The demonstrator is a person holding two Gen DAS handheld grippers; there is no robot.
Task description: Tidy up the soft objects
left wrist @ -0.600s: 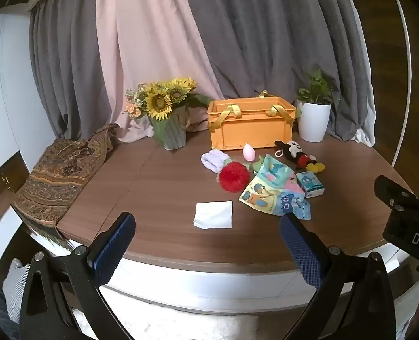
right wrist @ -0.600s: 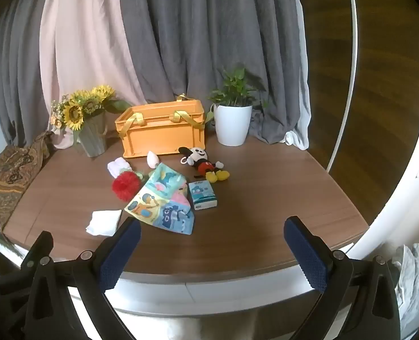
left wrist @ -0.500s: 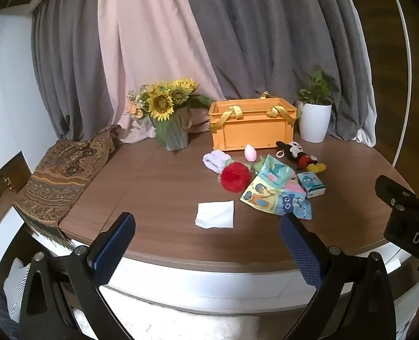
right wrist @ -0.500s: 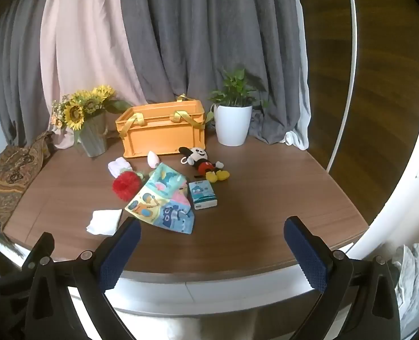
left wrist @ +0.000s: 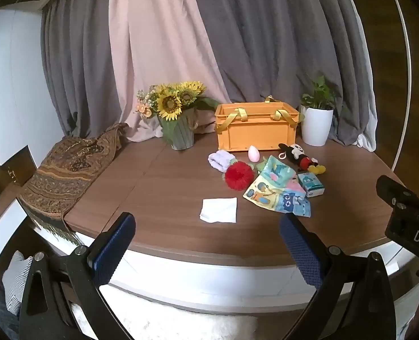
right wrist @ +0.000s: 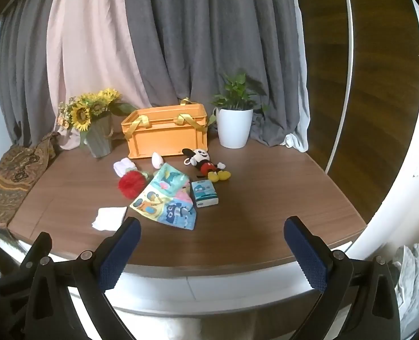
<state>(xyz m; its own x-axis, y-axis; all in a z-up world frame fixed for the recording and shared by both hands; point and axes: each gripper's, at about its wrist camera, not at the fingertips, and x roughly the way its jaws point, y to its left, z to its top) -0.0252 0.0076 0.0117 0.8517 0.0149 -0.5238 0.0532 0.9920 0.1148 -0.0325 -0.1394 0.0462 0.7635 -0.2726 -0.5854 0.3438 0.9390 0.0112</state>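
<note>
While both the left gripper and right gripper hang wide open and empty off the table edge, the toys lie before the orange basket.

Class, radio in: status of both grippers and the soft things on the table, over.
Left gripper open, empty; right gripper open, empty, both short of table. Soft toys unsorted before orange basket. White cloth nearest. Path unobstructed.

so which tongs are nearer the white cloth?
Left, as far as these views show. Left tongs sit straight back from the white cloth. Right tongs are off to its right, cloth beyond their left finger. Both off the table edge.
</note>
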